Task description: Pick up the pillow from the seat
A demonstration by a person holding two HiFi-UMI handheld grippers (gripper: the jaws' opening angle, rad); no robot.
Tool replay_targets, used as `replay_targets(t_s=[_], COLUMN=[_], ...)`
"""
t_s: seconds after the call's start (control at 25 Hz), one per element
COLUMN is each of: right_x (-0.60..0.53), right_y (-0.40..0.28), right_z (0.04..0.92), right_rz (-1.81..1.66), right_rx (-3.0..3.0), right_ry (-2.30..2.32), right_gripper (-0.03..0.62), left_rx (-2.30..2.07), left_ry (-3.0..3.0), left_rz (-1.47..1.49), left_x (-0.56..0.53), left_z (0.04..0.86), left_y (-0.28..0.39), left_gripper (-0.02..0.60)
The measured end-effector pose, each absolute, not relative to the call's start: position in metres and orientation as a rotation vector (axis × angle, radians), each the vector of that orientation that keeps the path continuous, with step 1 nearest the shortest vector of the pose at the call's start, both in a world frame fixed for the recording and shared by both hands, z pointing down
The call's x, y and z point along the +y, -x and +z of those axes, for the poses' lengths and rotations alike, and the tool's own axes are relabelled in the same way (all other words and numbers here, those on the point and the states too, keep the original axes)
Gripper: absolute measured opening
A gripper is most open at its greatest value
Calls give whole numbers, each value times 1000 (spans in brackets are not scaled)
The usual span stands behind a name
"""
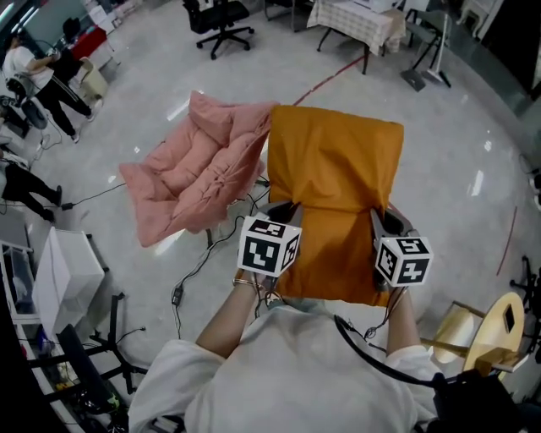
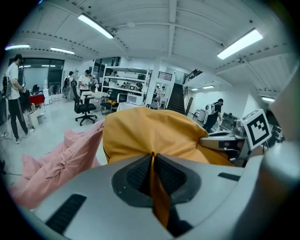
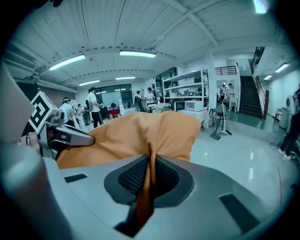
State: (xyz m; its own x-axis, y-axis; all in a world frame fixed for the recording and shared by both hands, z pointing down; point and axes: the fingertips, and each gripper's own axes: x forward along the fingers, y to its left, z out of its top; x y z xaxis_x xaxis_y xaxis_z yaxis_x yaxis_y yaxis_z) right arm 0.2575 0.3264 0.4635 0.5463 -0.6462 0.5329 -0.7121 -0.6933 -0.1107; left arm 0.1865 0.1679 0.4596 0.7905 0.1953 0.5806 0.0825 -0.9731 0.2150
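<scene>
Holding an orange fabric pillow point(image 1: 338, 169) aloft, left gripper point(image 1: 286, 206) and right gripper point(image 1: 377, 216) have fingers clamped on its near edge.

Pillow point(image 1: 338, 186) lies ahead of the person, with the left gripper point(image 1: 286, 207) on its near-left edge and the right gripper point(image 1: 378, 218) on its near-right edge. Padded seat point(image 1: 199, 169) just left of pillow. Office chair point(image 1: 221, 19) and table point(image 1: 359, 24) behind, well apart.

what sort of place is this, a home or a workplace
Probably a workplace, an open-plan lab or workshop: a rolling office chair, shelves of equipment and strip lights overhead.
</scene>
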Motion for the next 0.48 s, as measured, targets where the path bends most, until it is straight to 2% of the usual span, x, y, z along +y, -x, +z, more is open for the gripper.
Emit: replay_targets(t_s=[0.48], right_x=[333], right_y=[-270], right_z=[467], right_rz=[820], right_rx=[-1140], right_ry=[-2658], right_gripper=[40], left_rx=[196], left_ry=[-2822], left_rz=[938], left_x=[174], left_z=[459], left_y=[-201], left_gripper=[26])
